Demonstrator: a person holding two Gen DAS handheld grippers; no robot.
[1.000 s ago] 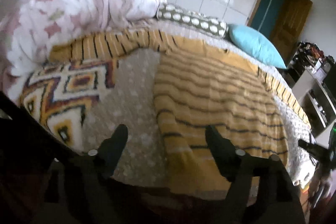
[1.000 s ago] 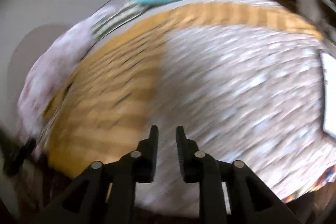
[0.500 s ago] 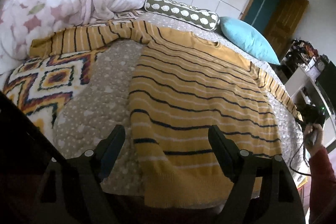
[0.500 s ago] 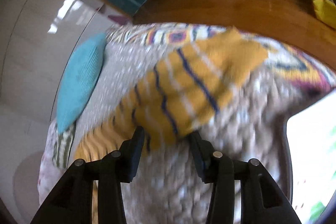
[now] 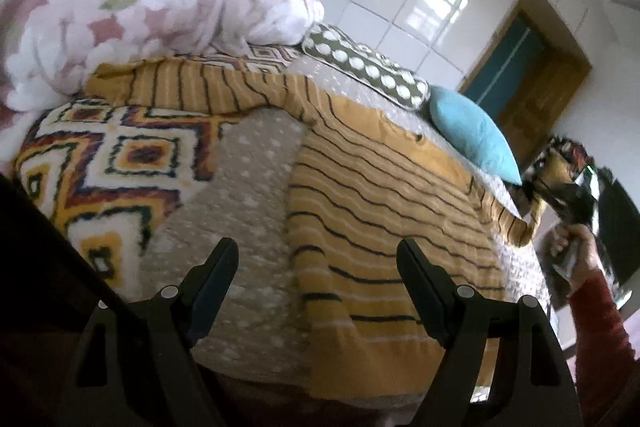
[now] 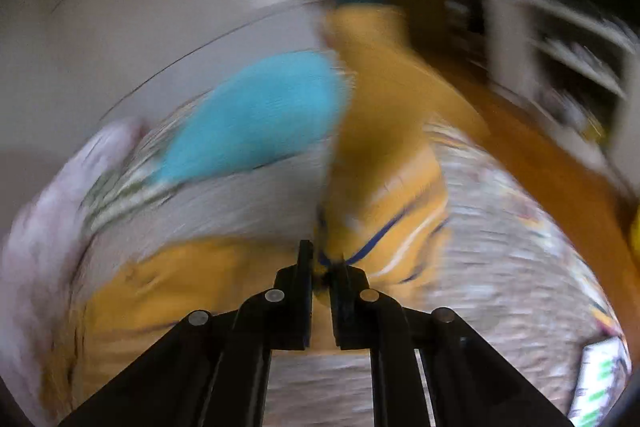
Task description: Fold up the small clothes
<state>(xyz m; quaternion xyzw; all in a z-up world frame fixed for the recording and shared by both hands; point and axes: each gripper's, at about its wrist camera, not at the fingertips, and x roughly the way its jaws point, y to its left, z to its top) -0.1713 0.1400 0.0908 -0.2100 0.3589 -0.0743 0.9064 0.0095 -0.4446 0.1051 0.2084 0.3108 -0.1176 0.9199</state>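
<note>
A yellow sweater [image 5: 380, 195] with dark and white stripes lies spread flat on the bed, its sleeves stretched out to either side. My left gripper [image 5: 316, 247] hovers open over the sweater's near hem and the grey dotted bedspread [image 5: 248, 187], with nothing between its fingers. My right gripper [image 6: 322, 255] is closing, and its pads pinch the right sleeve [image 6: 384, 155], which rises from the bed in a blurred fold. In the left wrist view that lifted sleeve end [image 5: 532, 223] hangs from the right gripper [image 5: 568, 195] at the bed's far right.
A pink floral duvet [image 5: 140, 7] is heaped at the back left, with a dotted pillow [image 5: 360, 67] and a teal pillow [image 5: 468, 131] along the wall. A patterned blanket [image 5: 100, 163] covers the left side. A person's red sleeve [image 5: 596, 327] and shelves [image 6: 560, 47] are on the right.
My right gripper has closed on the sleeve it straddled and has raised it off the bed. The left gripper has stayed open and shifted slightly over the hem.
</note>
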